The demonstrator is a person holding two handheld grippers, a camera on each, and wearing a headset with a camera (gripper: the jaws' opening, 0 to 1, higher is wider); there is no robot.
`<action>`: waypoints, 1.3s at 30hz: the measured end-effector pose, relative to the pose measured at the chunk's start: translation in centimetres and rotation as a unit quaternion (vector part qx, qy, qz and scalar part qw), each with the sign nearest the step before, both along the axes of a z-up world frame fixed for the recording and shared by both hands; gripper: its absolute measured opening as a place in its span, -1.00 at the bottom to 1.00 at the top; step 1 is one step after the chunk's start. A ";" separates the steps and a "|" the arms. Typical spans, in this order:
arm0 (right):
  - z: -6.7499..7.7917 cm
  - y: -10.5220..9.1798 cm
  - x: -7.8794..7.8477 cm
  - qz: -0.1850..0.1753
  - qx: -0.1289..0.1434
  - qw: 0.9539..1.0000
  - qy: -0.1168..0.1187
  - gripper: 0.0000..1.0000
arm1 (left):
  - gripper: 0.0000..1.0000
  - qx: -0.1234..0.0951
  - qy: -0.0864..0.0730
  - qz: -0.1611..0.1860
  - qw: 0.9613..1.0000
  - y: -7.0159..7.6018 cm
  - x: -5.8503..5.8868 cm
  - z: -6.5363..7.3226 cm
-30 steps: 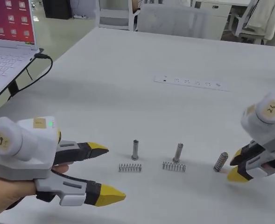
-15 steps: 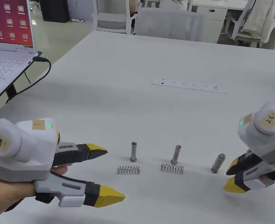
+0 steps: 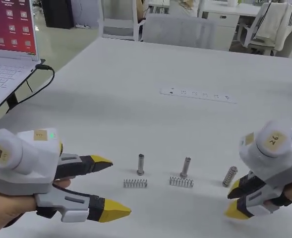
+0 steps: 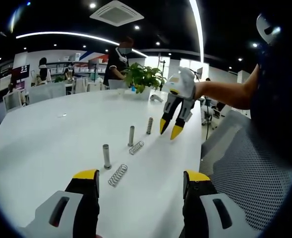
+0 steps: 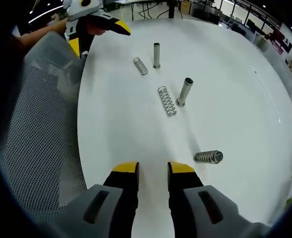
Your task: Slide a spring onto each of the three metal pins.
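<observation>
On the white table (image 3: 136,114) stand three metal pins. The left pin (image 3: 141,164) and middle pin (image 3: 186,167) are bare, each with a loose spring lying in front: one spring (image 3: 135,183), another spring (image 3: 181,182). The right pin (image 3: 229,176) wears a spring and leans. My right gripper (image 3: 231,202) is open just near-right of it, holding nothing. My left gripper (image 3: 111,186) is wide open left of the pins. The right gripper view shows its gripper (image 5: 153,168), the sprung pin (image 5: 208,156) and the bare pins (image 5: 184,91). The left gripper view shows its gripper (image 4: 141,176) and the nearest pin (image 4: 106,156).
An open laptop (image 3: 7,44) with a black cable (image 3: 36,84) sits at the far left. A white power strip (image 3: 198,94) lies across the table's middle. A mesh chair (image 5: 41,124) stands at the near edge. Chairs and desks stand beyond the far edge.
My right gripper has drawn back from the spring-covered pin toward the near edge. The left gripper has hardly moved; the head camera has tilted slightly.
</observation>
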State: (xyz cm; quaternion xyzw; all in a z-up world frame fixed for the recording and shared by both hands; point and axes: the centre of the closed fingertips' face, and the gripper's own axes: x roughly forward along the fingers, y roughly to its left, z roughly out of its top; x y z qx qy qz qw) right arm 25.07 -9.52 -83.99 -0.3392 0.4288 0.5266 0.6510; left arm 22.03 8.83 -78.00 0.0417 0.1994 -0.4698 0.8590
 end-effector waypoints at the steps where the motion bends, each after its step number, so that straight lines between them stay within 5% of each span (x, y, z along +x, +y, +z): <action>1: 0.1 0.2 -0.1 0.002 0.000 1.000 0.000 -0.58 | 0.28 0.000 0.000 0.000 1.000 0.0 0.0 0.0; 21: 2.0 4.6 1.9 0.046 0.009 0.998 -0.030 -0.58 | 0.28 -0.001 0.001 0.002 1.000 0.1 -0.2 0.0; 39: 0.6 6.4 4.0 0.046 -0.001 0.998 -0.032 -0.64 | 0.27 -0.003 0.001 0.003 1.000 0.2 -0.1 0.0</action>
